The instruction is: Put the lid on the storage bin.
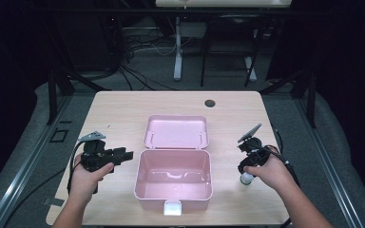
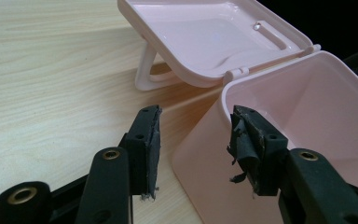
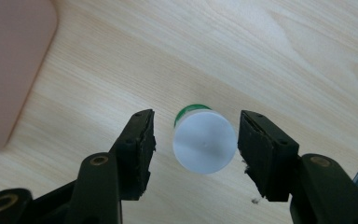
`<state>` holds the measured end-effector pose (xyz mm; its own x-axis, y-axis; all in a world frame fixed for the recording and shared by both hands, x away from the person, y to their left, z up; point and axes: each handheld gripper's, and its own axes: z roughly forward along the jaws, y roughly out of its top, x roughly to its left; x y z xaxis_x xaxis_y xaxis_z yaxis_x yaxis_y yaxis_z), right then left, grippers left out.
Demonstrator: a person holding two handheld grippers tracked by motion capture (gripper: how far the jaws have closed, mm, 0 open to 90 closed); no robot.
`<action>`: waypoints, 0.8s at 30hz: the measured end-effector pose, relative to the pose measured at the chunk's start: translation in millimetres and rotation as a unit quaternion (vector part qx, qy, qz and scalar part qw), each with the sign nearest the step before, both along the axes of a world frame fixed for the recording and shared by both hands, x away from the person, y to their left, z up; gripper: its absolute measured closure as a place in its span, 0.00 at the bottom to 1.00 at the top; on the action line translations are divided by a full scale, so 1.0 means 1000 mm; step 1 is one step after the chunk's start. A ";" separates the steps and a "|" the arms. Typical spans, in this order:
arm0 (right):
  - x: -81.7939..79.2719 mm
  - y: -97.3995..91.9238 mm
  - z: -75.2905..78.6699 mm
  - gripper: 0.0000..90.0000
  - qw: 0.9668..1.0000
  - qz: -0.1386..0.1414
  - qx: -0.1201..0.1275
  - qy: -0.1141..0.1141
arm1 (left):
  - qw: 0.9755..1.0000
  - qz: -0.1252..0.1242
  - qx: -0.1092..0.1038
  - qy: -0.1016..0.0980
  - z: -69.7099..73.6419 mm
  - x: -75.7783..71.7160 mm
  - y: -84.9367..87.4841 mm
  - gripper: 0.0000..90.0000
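In the high view, a pink box [image 1: 173, 179] is being kept at the centre of the table [image 1: 119, 107], its lid [image 1: 176, 131] thrown back toward 12 o'clock so the empty cavity is left ready for loading. The left gripper [image 1: 123, 155] is being held at the box's 9 o'clock, jaws apart and aimed at its side wall, probably to steady it. The right gripper [image 1: 245, 176] is being pointed straight down at the box's 3 o'clock, and a small bottle [image 1: 246, 179] is being largely covered by it and the hand.

In the left gripper view, the jaws are being held wide with nothing between them; the box's near corner [image 2: 223, 100] is being framed just beyond, not touched. The box's far side is cut off.

In the right gripper view, the bottle's white cap [image 3: 204, 141] is being straddled by separated pads, with gaps showing on both sides, so no grip is made yet. A green rim is peeking out at 11 o'clock; the body beneath is hidden.
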<state>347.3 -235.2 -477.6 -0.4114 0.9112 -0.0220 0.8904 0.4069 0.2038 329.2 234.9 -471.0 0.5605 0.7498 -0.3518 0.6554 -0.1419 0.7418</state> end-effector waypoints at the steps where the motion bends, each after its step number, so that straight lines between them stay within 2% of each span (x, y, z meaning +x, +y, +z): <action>1: 0.000 -0.001 -0.001 0.51 1.000 -0.003 -0.001 0.004 | 1.000 0.000 0.000 0.000 0.000 0.000 0.000 0.59; 13: 0.003 -0.013 -0.014 0.51 0.999 -0.022 0.009 0.027 | 1.000 0.000 0.000 0.005 -0.003 0.001 0.000 0.59; 19: 0.005 -0.012 -0.018 0.51 0.999 -0.019 0.006 0.041 | 1.000 -0.001 0.000 0.007 -0.004 0.002 0.001 0.59; 21: 0.005 -0.011 -0.020 0.51 0.999 -0.019 0.007 0.035 | 1.000 0.000 -0.001 0.007 -0.004 0.002 0.001 0.59; 22: 0.006 -0.011 -0.019 0.51 0.999 -0.017 0.001 0.045 | 1.000 0.000 -0.001 0.008 -0.004 0.002 0.001 0.59; 24: 0.006 -0.010 -0.021 0.52 0.999 -0.016 0.001 0.042 | 1.000 0.001 -0.001 0.007 -0.004 0.002 0.001 0.59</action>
<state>353.6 -245.7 -498.5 -0.3832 0.9236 0.0131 0.9166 0.3785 0.1286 331.3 236.3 -474.6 0.5544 0.7498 -0.3610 0.6661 -0.1397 0.7327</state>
